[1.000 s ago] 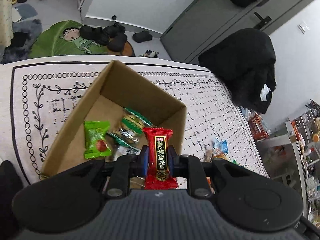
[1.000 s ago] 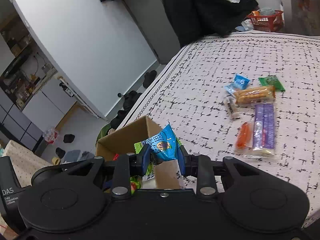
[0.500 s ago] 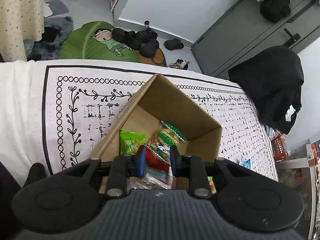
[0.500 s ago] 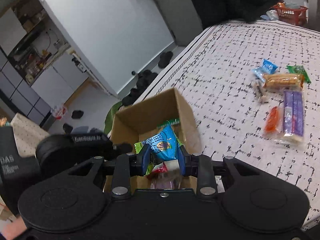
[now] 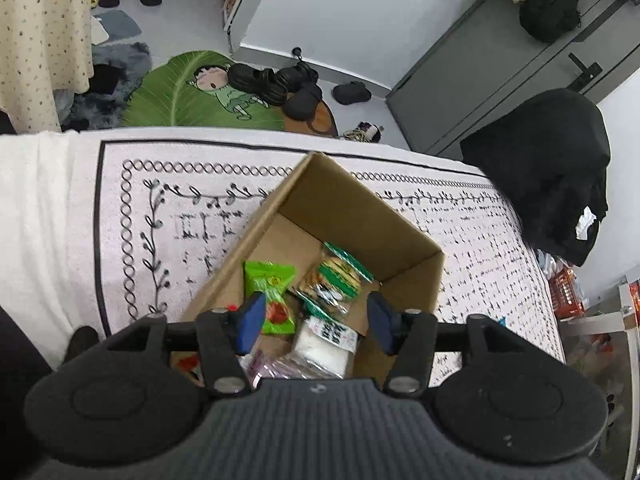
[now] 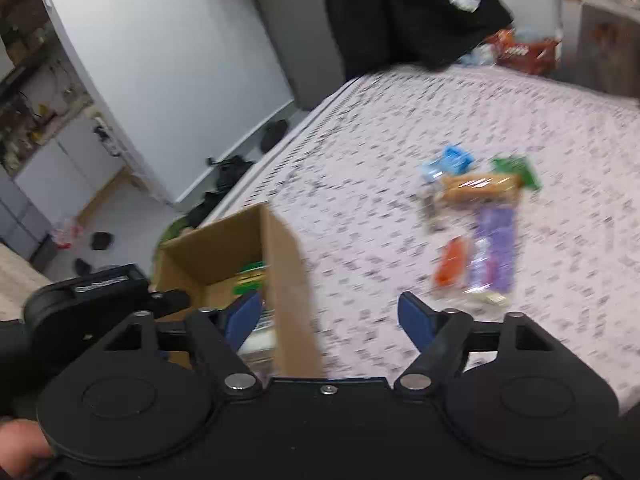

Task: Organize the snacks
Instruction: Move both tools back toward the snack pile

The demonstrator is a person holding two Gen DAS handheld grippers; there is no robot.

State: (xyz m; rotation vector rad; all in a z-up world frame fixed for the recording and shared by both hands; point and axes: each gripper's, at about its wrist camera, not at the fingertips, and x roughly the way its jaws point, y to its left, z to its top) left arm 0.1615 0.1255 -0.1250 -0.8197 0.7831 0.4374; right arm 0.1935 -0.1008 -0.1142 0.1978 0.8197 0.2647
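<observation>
An open cardboard box (image 5: 360, 204) stands on the patterned cloth and holds several snacks: a green packet (image 5: 270, 280), a green-edged cracker pack (image 5: 338, 274) and a white pack (image 5: 326, 340). My left gripper (image 5: 316, 316) is open and empty just above the box's near end. My right gripper (image 6: 330, 316) is open and empty, straddling the box's right wall (image 6: 288, 280). Loose snacks lie on the cloth to the right: a blue packet (image 6: 450, 162), a tan bar (image 6: 478, 188), a green packet (image 6: 518, 170), a purple pack (image 6: 494, 252) and an orange stick (image 6: 450, 268).
The left gripper's body (image 6: 92, 292) shows at the left of the right wrist view. A black garment (image 5: 560, 176) hangs past the cloth's far right corner. Shoes (image 5: 280, 84) and a green mat (image 5: 192, 92) lie on the floor beyond the cloth's edge.
Both grippers have opened. The left let go of the red candy and the right let go of the blue packet over the box. The right gripper has swung to the right.
</observation>
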